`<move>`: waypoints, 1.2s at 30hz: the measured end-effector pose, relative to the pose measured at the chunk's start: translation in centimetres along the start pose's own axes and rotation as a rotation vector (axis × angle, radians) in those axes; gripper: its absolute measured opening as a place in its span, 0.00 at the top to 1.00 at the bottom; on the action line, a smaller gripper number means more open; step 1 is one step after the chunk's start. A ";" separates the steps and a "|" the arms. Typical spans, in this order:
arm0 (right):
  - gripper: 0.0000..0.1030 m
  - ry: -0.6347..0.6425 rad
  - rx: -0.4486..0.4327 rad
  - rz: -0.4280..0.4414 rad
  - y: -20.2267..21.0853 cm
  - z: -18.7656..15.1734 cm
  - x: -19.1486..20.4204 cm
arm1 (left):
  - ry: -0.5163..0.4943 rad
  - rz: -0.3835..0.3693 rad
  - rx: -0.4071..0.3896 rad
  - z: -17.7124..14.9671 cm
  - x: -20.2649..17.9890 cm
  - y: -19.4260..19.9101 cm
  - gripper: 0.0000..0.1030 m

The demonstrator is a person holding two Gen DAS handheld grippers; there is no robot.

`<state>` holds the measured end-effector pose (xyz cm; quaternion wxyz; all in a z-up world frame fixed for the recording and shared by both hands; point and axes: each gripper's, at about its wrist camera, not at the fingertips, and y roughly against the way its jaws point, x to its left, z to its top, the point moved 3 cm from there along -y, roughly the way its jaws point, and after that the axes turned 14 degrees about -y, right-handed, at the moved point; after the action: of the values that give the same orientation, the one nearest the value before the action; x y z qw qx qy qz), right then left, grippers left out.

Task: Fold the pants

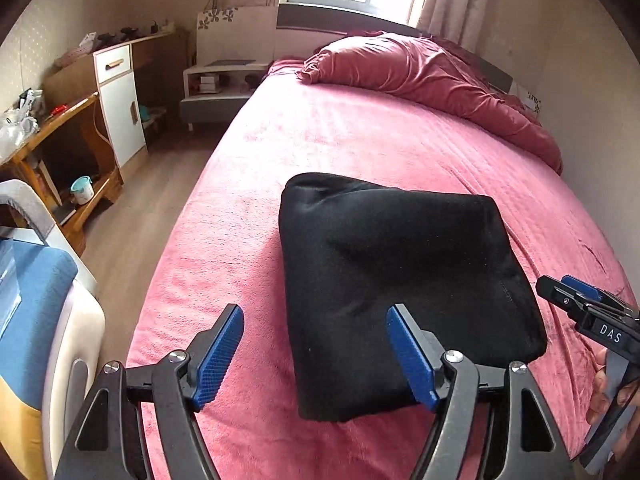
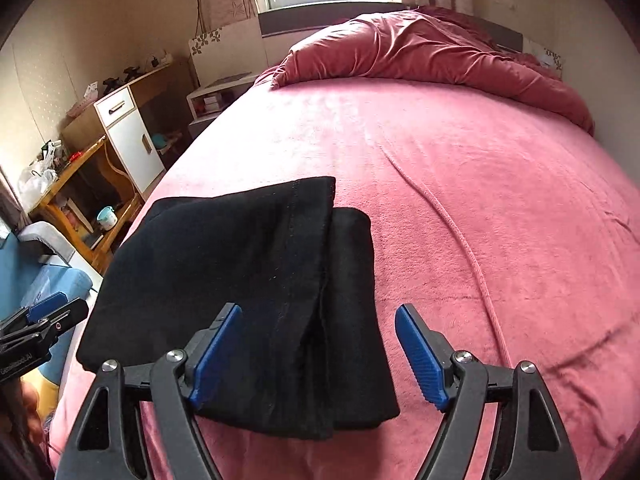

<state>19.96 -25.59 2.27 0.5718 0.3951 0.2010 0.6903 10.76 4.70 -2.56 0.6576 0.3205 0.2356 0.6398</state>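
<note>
Black pants (image 1: 400, 280) lie folded into a thick rectangle on the pink bed cover (image 1: 360, 140). In the right wrist view the pants (image 2: 248, 280) show a stitched hem edge lying over the lower layers. My left gripper (image 1: 316, 356) hovers open above the near left corner of the bundle, its blue pads clear of the cloth. Above the bundle's near right part, my right gripper (image 2: 320, 356) is open too, nothing pressed between its pads. Each gripper shows at the edge of the other's view: the right gripper (image 1: 576, 296) and the left gripper (image 2: 48, 312).
A crumpled dark pink duvet (image 1: 432, 76) is piled at the head of the bed under the window. Left of the bed are wood floor, a white cabinet (image 1: 120, 108), a wooden desk (image 1: 48, 140) and a blue-cushioned chair (image 1: 36, 300). A pink cord (image 2: 460, 240) runs across the cover.
</note>
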 end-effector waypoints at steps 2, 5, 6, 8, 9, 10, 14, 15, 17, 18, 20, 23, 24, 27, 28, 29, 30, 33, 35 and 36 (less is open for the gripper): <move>0.23 0.012 -0.016 0.002 1.1 -1.4 0.7 | -0.010 0.010 -0.016 -1.0 -0.4 1.3 0.27; 0.23 0.023 -0.033 0.004 2.2 -2.8 2.0 | -0.015 0.034 -0.033 -2.1 -1.3 3.6 0.27; 0.23 0.026 -0.042 -0.003 2.2 -3.1 2.2 | -0.015 0.030 -0.038 -2.2 -1.5 4.1 0.27; 0.23 0.023 -0.054 -0.009 2.6 -4.1 3.2 | -0.014 0.030 -0.041 -2.7 -2.3 4.5 0.27; 0.23 0.019 -0.055 -0.011 2.9 -4.7 3.4 | -0.014 0.039 -0.043 -2.7 -2.5 4.7 0.27; 0.23 0.017 -0.059 -0.018 3.3 -5.2 3.5 | -0.013 0.047 -0.043 -2.9 -2.7 4.9 0.27; 0.22 0.028 -0.076 -0.044 4.5 -6.9 4.0 | -0.011 0.055 -0.051 -3.5 -3.1 5.5 0.27; 0.22 0.032 -0.076 -0.049 4.7 -7.2 4.0 | -0.011 0.053 -0.053 -3.5 -3.1 5.7 0.27; 0.22 0.036 -0.082 -0.056 5.1 -7.7 3.9 | -0.010 0.056 -0.051 -3.8 -3.2 6.0 0.27; 0.21 0.038 -0.084 -0.058 5.3 -8.0 3.9 | -0.012 0.056 -0.050 -3.9 -3.3 6.1 0.27; 0.21 0.044 -0.084 -0.061 5.6 -8.5 3.8 | -0.012 0.054 -0.050 -3.9 -3.3 6.3 0.27; 0.21 0.052 -0.094 -0.077 6.1 -9.0 3.6 | -0.008 0.050 -0.052 -4.1 -3.4 6.5 0.27; 0.21 0.053 -0.095 -0.081 6.2 -9.1 3.6 | -0.012 0.052 -0.053 -4.1 -3.5 6.5 0.27; 0.21 0.053 -0.105 -0.092 6.6 -9.2 3.4 | -0.033 0.070 -0.052 -4.1 -3.9 6.7 0.27; 0.21 0.052 -0.106 -0.094 6.7 -9.2 3.3 | -0.035 0.066 -0.058 -4.1 -4.0 6.8 0.27; 0.21 0.052 -0.107 -0.096 6.8 -9.2 3.3 | -0.036 0.062 -0.064 -4.1 -4.1 6.9 0.27; 0.21 0.053 -0.108 -0.096 6.8 -9.2 3.3 | -0.041 0.062 -0.065 -4.1 -4.2 6.9 0.27; 0.21 0.056 -0.110 -0.093 7.0 -9.2 3.2 | -0.057 0.087 -0.063 -4.1 -4.6 6.9 0.26; 0.20 0.058 -0.114 -0.091 7.1 -9.2 3.2 | -0.059 0.093 -0.059 -4.1 -4.7 6.8 0.26; 0.20 0.059 -0.117 -0.092 7.1 -9.2 3.2 | -0.056 0.091 -0.059 -4.2 -4.7 6.8 0.27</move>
<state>8.22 -22.87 2.86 0.6188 0.3308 0.1949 0.6853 2.73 0.41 -0.93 0.6432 0.3289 0.1833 0.6667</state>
